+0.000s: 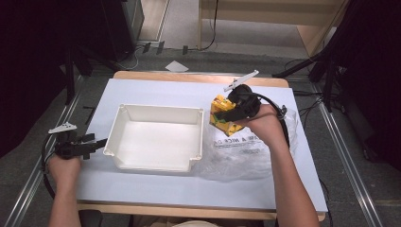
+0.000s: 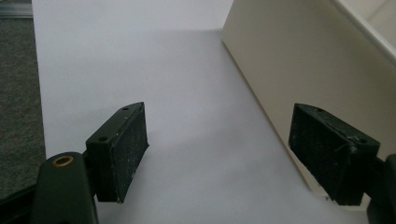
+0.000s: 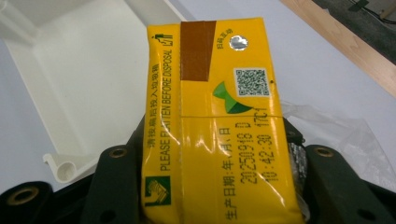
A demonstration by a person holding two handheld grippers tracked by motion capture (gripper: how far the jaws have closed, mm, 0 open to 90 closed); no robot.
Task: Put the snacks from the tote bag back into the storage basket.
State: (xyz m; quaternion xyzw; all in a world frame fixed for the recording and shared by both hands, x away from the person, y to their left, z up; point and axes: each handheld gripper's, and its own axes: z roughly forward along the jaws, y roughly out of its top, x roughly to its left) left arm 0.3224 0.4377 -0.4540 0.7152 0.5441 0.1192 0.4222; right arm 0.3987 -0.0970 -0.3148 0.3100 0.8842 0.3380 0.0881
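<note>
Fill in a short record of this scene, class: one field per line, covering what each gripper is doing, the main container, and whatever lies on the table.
Right gripper: shut on the yellow drink carton, held just right of the tub
Carton markings: QR code, brown strip, printed date
Left gripper: open, holding nothing, at the tub's left side
White tub: open-topped, nothing visible inside
Plastic bag: clear, printed lettering, crumpled right of the tub
Table: pale top, wooden edge
</note>
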